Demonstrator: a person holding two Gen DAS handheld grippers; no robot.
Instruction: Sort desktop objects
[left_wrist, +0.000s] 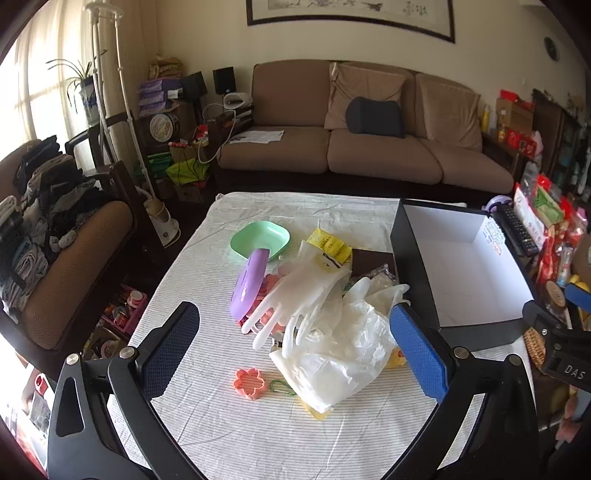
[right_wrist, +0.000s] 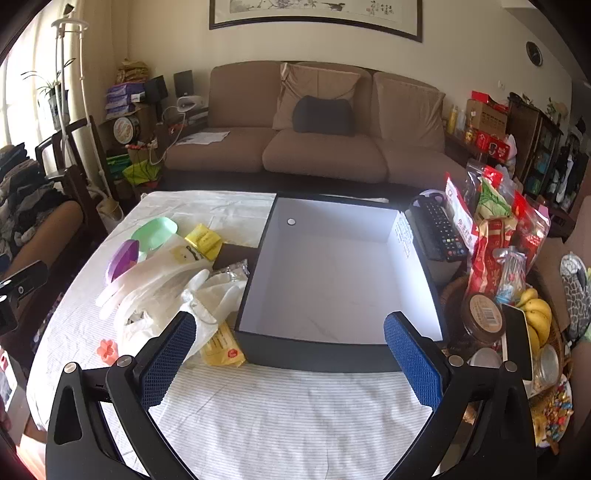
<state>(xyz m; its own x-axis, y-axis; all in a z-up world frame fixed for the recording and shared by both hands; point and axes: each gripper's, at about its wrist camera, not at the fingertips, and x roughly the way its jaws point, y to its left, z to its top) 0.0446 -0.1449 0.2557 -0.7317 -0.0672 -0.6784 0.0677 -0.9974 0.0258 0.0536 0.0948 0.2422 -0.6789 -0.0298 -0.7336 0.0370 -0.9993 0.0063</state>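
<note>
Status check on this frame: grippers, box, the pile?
Left gripper and right gripper open, empty. Black box holds nothing. Gloves and plastic bag draped over the smaller items.

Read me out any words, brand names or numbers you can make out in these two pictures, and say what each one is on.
"DAS": on the black body of the right gripper, at the left wrist view's right edge.
Too small or blurred to read: handwriting inside the black box, yellow packets, red snack bags, jar lid label, wall scroll.
</note>
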